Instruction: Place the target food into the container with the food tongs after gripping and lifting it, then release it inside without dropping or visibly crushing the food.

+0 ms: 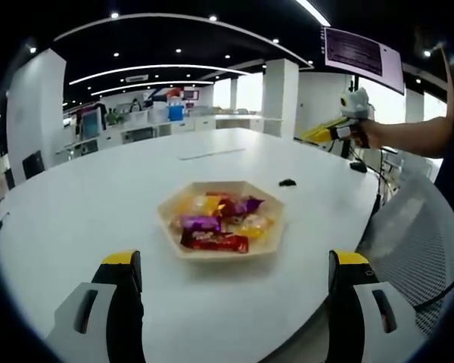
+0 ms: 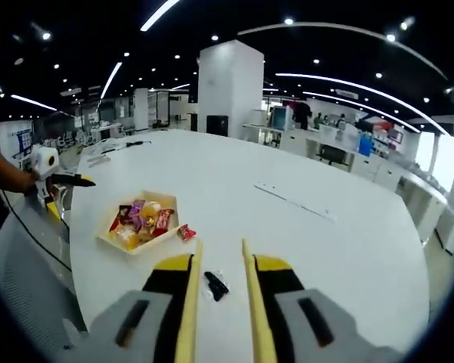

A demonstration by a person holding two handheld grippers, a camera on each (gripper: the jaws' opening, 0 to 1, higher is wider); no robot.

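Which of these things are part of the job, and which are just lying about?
Part of the job: the hexagonal tray, the wrapped sweets in it, the loose red sweet beside it, the yellow food tongs.

Lying about: the small black object on the table, the mesh chair, the hanging screen.

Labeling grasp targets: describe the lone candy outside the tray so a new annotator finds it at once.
Start at the big white table and find the hexagonal wooden tray of wrapped candies near its edge. In the right gripper view, one small red-wrapped candy lies on the bare tabletop just off the tray's corner. Unlike the rest, it sits outside the tray, and it is red, unlike the small black object nearby.
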